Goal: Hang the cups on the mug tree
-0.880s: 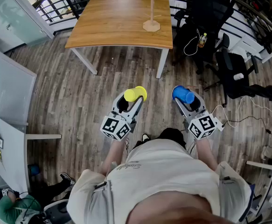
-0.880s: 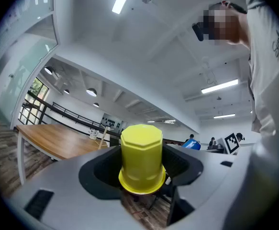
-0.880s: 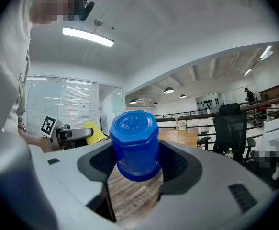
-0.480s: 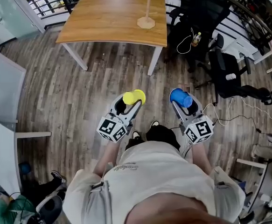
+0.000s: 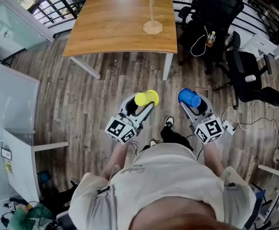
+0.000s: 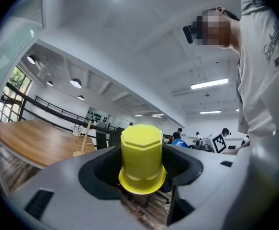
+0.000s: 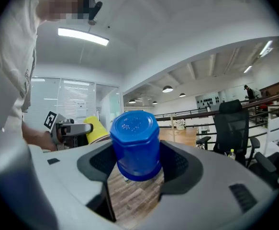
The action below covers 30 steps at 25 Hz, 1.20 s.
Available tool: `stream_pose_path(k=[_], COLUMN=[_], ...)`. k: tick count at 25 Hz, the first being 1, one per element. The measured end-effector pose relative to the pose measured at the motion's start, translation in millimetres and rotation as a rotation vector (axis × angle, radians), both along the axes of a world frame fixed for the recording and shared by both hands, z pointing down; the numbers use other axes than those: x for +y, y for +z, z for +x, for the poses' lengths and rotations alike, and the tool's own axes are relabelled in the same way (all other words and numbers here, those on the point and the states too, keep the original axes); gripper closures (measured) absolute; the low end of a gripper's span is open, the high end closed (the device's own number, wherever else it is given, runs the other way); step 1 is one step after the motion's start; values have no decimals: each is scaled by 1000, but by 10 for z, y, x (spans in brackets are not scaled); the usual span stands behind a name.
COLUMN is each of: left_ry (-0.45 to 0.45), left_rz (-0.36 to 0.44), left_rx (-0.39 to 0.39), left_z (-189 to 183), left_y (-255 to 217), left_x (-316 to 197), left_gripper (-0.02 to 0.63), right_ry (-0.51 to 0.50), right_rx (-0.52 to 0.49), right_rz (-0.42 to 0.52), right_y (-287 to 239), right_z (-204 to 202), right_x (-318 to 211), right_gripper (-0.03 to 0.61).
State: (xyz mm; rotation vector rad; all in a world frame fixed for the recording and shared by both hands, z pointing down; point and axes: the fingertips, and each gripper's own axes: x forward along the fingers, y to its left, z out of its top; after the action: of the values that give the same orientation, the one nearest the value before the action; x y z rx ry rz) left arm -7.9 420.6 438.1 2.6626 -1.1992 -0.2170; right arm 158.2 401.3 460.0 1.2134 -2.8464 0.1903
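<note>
A yellow cup (image 5: 146, 98) lies sideways between the jaws of my left gripper (image 5: 143, 102), which is shut on it. My right gripper (image 5: 193, 103) is shut on a blue cup (image 5: 189, 98) in the same way. Both are held over the wood floor, well short of the table. In the left gripper view the yellow cup (image 6: 141, 157) points its closed base forward. The blue cup (image 7: 135, 145) does the same in the right gripper view. The wooden mug tree (image 5: 152, 13) stands bare on the far right part of the wooden table (image 5: 115, 23).
Black office chairs (image 5: 216, 13) (image 5: 247, 75) stand right of the table, with a bottle (image 5: 209, 38) and white cables on the floor. A white partition (image 5: 10, 109) runs along the left. A black railing lines the far side behind the table.
The table and mug tree have shifted slightly in the head view as the person walks. Both cups stay gripped, and the grippers keep their place in front of the body.
</note>
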Motion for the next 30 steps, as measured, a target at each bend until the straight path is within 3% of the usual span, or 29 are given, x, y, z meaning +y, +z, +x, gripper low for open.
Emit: stream_pose_path(k=[5,14,21,30], left_ry=[-20,-93,-169,-131], left_rz=[46,-9,-48,-22], left_rx=[-60,-44,-14,-36], left_z=[5,267,35,-229], left_y=[-246,-56,-22,23], left_x=[-643,-1318,-1681,-2397], left_gripper=[347,348,348,347], right_ry=[-32,-114,-152,-148], right_rx=[-37,1,-2,12], right_rz=[67,17,-14,-30], right_y=[-131,237,280,223], right_z=[-103,114,49,-321], right_x=[-655,-1547,-1979,-2622], right_gripper=[311,311,311,311])
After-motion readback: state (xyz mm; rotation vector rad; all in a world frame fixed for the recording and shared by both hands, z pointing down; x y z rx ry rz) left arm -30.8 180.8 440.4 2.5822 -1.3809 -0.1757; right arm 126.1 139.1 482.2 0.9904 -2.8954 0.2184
